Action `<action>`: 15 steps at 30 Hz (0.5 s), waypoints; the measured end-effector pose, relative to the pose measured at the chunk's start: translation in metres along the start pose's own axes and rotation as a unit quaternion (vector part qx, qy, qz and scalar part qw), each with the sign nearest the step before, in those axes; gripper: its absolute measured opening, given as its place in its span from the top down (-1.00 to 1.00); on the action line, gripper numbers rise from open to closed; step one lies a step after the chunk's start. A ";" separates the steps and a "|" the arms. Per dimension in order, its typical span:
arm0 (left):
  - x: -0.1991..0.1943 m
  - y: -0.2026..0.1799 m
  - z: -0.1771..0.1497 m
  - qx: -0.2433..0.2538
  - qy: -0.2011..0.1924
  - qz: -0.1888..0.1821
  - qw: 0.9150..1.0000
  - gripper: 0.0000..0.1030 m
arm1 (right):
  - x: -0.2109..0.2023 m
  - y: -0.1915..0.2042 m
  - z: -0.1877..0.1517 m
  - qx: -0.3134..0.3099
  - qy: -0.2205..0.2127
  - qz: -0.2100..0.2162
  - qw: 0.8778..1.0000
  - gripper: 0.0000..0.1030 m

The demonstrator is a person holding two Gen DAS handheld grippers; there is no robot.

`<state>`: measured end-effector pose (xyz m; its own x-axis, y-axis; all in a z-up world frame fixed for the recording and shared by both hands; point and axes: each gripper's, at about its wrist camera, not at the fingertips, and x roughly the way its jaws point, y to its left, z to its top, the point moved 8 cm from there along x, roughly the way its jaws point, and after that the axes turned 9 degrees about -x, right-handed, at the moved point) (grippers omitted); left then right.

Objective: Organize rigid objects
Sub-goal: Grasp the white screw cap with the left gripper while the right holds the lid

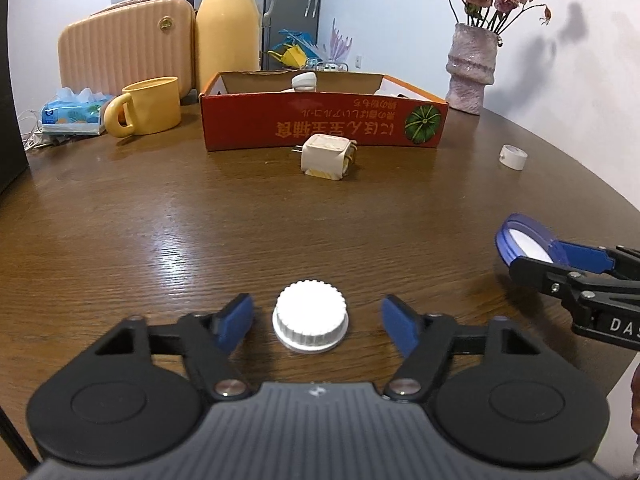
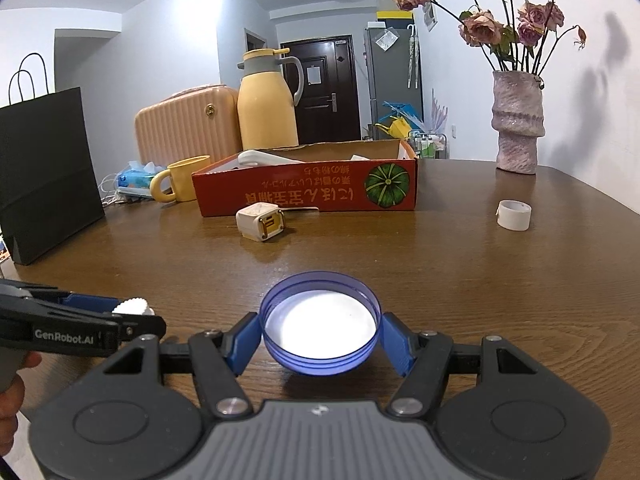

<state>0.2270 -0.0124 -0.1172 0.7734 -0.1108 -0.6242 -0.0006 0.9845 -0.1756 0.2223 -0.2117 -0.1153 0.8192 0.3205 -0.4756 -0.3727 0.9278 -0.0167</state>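
Contents of the red cardboard box [image 1: 320,122] at upper centre are mostly hidden behind its front wall, and the right gripper [image 1: 532,254] is cut off at the right frame edge in the left wrist view. White ribbed cap [image 1: 310,320] sits flat on the wooden table [image 1: 160,220] at lower centre, top up, between the left gripper's [image 1: 316,316] spread pads, untouched. Blue lid [image 2: 319,324], at lower centre of the right wrist view, is clamped between the right gripper's pads, open side tilted up.
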 end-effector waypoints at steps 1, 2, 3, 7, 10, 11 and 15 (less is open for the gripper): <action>0.000 0.000 0.000 0.001 -0.002 0.000 1.000 -0.10 | 0.000 0.000 0.000 0.000 0.000 0.000 1.000 -0.25; -0.001 0.000 0.000 0.002 -0.004 0.001 1.000 0.08 | 0.000 0.001 0.000 0.000 0.000 0.000 1.000 -0.25; -0.001 -0.001 0.000 0.003 -0.005 0.000 1.000 0.20 | 0.000 0.001 0.000 -0.001 0.001 0.000 1.000 -0.25; -0.003 -0.002 -0.001 0.004 -0.007 -0.006 1.000 0.20 | 0.001 0.002 0.000 -0.001 0.002 0.001 1.000 -0.25; -0.004 -0.001 0.000 0.001 -0.007 -0.011 1.000 0.20 | 0.001 0.005 0.000 -0.004 0.002 0.002 1.000 -0.25; -0.004 -0.001 0.000 0.001 -0.007 -0.010 1.000 0.20 | 0.002 0.005 0.000 -0.004 0.002 0.003 1.000 -0.25; -0.006 0.000 0.003 0.001 -0.013 -0.010 1.000 0.20 | 0.002 0.007 0.003 -0.008 0.000 0.004 1.000 -0.25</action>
<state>0.2246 -0.0113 -0.1113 0.7900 -0.1270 -0.5998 0.0163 0.9823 -0.1864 0.2226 -0.2040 -0.1140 0.8155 0.3284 -0.4765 -0.3870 0.9217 -0.0273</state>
